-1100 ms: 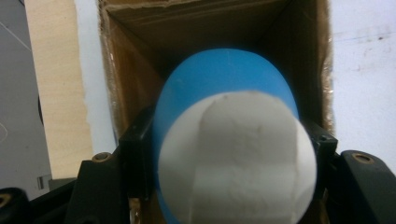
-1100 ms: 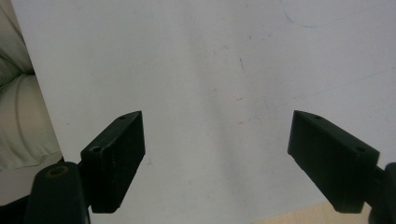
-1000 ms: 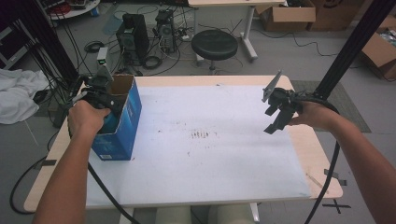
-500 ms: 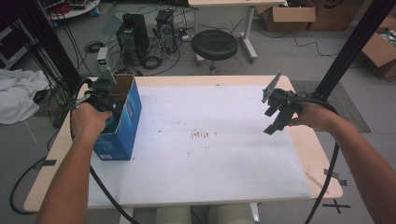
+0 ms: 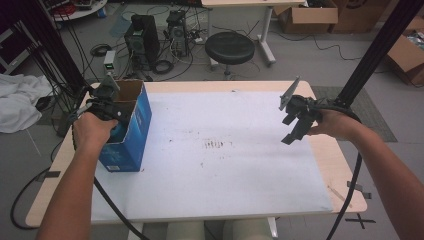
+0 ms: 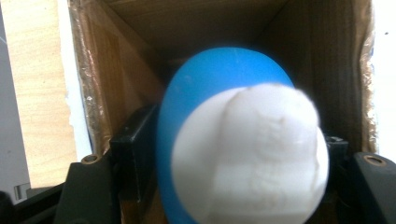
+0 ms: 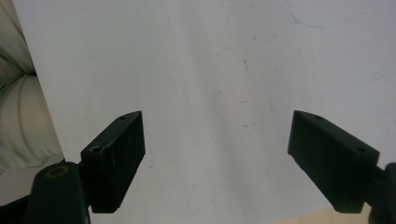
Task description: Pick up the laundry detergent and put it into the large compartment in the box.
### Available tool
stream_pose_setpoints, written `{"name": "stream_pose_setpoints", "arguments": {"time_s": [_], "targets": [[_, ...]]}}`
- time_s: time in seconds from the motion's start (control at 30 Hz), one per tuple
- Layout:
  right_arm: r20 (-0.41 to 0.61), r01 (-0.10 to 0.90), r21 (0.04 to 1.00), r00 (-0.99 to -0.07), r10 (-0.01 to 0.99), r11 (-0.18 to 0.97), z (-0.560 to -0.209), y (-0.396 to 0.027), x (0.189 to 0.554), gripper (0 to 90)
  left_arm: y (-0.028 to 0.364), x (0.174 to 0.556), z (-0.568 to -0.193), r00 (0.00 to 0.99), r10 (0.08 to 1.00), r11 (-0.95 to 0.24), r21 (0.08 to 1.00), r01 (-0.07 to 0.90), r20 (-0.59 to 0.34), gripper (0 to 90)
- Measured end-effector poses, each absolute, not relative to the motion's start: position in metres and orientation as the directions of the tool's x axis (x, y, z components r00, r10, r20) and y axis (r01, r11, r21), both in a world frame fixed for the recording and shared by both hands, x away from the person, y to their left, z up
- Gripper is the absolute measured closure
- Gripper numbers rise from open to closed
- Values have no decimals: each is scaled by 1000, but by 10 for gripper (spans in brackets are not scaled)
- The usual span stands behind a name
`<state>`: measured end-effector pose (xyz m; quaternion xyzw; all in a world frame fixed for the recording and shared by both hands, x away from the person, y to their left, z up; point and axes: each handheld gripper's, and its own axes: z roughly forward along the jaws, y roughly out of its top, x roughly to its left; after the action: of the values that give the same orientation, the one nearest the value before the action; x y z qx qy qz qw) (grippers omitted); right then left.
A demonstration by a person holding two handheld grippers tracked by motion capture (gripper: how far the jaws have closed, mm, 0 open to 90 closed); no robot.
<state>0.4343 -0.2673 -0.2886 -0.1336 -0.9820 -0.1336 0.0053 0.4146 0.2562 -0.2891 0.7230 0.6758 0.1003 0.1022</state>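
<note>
Little shifts between the earlier frames and now: both hands keep their places, and only the left hand-held gripper (image 5: 112,114) changes, its jaws having just been opening at the mouth of the blue box (image 5: 131,131). We see the blue and white ball (image 6: 243,149) sitting between those jaws, right over the box's cardboard interior; whether the pads press it we cannot tell. Well apart, over the white surface (image 5: 220,165), our right hand-held gripper (image 7: 224,158) hangs with jaws spread wide, holding nothing.
</note>
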Motion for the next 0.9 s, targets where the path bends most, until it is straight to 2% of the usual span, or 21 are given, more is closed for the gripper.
{"name": "stream_pose_setpoints", "arguments": {"time_s": [0.3,0.9], "targets": [[40,249,268,-968,248,931,-286,-265,434,187,257,412,-280,72,997,-65,303,951,-12,288],[53,261,264,-965,256,929,-284,-267,430,186,255,409,-249,73,997,-75,349,934,20,258]]}}
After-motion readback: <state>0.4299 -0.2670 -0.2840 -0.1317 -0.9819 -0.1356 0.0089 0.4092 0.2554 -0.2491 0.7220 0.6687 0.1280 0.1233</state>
